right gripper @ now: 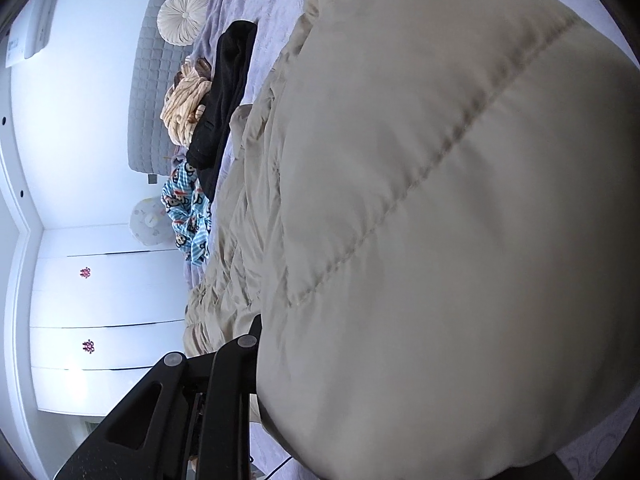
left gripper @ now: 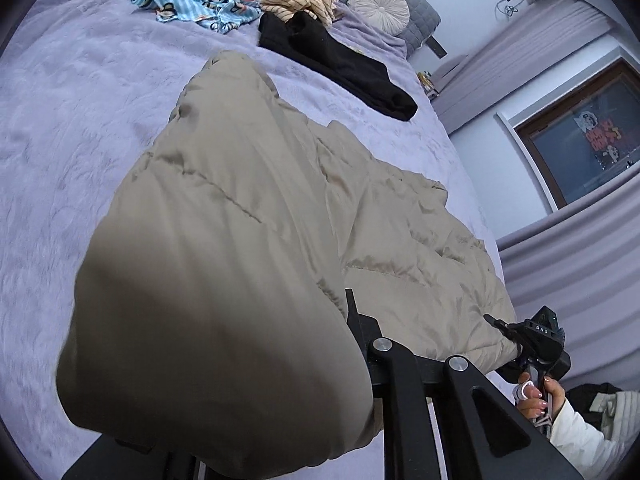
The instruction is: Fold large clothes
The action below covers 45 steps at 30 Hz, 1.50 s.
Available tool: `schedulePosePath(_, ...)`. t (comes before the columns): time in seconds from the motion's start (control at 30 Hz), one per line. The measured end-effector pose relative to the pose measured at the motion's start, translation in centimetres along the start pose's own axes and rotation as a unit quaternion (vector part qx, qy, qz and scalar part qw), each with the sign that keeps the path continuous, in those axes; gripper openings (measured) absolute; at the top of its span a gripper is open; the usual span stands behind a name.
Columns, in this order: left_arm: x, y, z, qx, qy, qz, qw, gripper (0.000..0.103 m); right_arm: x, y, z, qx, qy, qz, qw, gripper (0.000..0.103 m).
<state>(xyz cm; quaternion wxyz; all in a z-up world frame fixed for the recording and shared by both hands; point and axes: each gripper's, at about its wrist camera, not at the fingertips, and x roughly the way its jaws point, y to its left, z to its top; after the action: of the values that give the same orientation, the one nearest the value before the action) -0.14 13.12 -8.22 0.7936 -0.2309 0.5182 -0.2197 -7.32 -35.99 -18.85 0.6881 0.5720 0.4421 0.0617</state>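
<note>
Beige puffer jacket (left gripper: 248,216) lies on the lilac bedspread (left gripper: 80,120), its near edge lifted. Left gripper (left gripper: 352,312) and right gripper (left gripper: 494,322) are each clamped on jacket fabric.

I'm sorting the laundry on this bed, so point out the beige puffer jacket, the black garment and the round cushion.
beige puffer jacket (left gripper: 224,184): left wrist view, on its lifted quilted panel.
black garment (left gripper: 340,68): left wrist view, mid-length of the cloth.
round cushion (left gripper: 379,7): left wrist view, near its centre button.
</note>
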Motion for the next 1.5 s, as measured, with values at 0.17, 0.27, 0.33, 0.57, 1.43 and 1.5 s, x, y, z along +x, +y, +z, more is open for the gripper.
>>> schedulePosePath(0.17,-2.7,0.4,-6.1,-0.034,0.019,0.016,0.9991,0.018,-2.5,-2.4,-3.2,0.011,0.025,-0.009,1.0,0.025)
schedulePosePath(0.27,-3.8,0.4,-9.7,-0.058,0.032,0.029,0.9974,0.018,-3.3,-3.9,-4.4,0.017,0.042,-0.01,0.999,0.025)
schedulePosePath(0.33,-4.1,0.7,-11.8,-0.069,0.038,0.039,0.9961,0.018,-4.2,-4.7,-5.4,0.019,0.05,-0.011,0.999,0.025)
schedulePosePath(0.57,-3.9,2.6,-14.4,-0.122,0.051,0.088,0.9873,0.021,-4.4,-6.1,-5.4,0.015,0.064,-0.035,0.997,0.031)
schedulePosePath(1.43,-5.1,5.8,-13.3,-0.094,0.082,0.244,0.9617,0.021,-10.7,-1.7,-8.1,-0.131,0.005,-0.276,0.952,0.022)
schedulePosePath(1.5,-6.1,5.4,-13.4,-0.088,0.077,0.258,0.9591,0.021,-11.3,-2.9,-8.1,-0.104,0.007,-0.27,0.957,0.022)
